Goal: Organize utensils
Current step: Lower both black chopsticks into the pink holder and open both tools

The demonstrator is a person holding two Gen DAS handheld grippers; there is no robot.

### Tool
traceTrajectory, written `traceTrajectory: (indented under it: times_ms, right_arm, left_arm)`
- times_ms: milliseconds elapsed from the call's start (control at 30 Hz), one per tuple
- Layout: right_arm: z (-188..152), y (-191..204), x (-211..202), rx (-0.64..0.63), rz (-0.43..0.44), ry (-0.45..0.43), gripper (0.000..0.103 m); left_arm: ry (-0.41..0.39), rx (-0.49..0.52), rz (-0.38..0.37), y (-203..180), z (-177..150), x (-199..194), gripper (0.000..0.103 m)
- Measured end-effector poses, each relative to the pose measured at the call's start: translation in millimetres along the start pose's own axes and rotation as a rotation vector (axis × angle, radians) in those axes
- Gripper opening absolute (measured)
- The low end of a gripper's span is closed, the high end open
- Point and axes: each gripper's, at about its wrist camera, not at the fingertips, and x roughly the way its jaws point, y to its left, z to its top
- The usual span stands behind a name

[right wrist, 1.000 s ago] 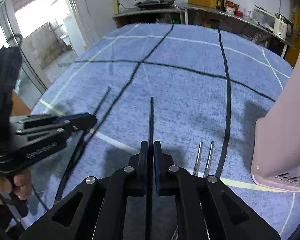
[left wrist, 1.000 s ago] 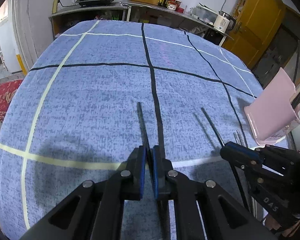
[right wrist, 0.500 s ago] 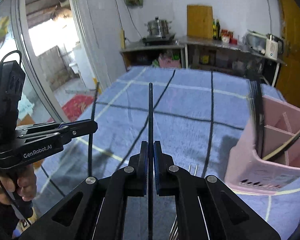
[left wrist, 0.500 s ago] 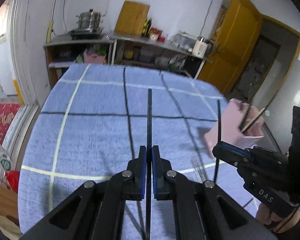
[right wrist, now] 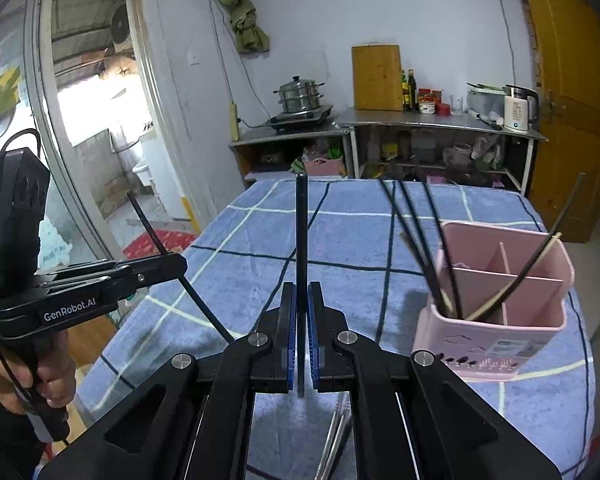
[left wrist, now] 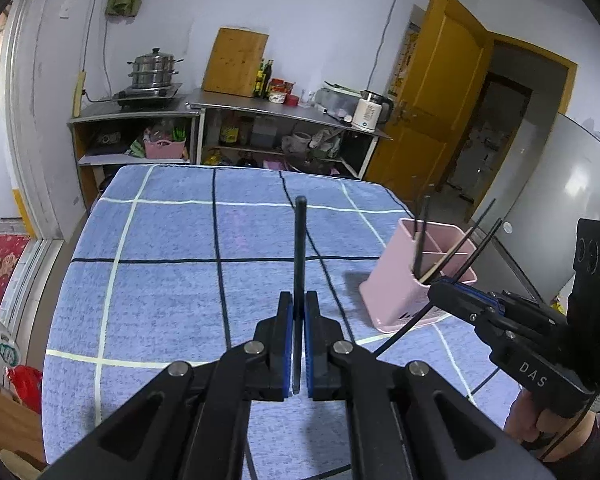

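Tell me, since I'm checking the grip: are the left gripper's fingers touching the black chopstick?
Touching. The left wrist view shows the left gripper's blue-padded fingers shut on the thin black chopstick, no gap either side.

The worktop (left wrist: 160, 300) ahead of the left claw (left wrist: 299, 320) wears rough, matt blue cloth. Right of that claw stands a smooth pink plastic holder (right wrist: 496, 328). Each claw is matt black plastic with blue ribbed pads (right wrist: 291, 336), pinching a matt black chopstick (left wrist: 300, 248). Below the right claw (right wrist: 301, 336) lie shiny metal chopsticks (right wrist: 334, 436).
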Motion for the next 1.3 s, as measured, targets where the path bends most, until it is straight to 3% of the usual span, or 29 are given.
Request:
traceTrajectory:
  times_ms: [300,700,1067,1300]
  right_arm:
    - [1,-25,-41,0.037,-0.049,-0.062,0.005]
    - [14,-76,-82,0.123,-0.143,-0.138,0.005]
    - [54,-108,-101,0.16,-0.201,-0.251,0.005]
    - [65,-119,-87,0.152,-0.22,-0.26,0.005]
  left_arm:
    - [-0.008,0.045,-0.083,-39,9,-9,0.005]
    - [-0.003,0.113,-0.213,-107,38,8,0.005]
    - [-0.068,0.141,-0.241,-137,93,20,0.005]
    - [-0.083,0.169,-0.223,-145,107,40,0.005]
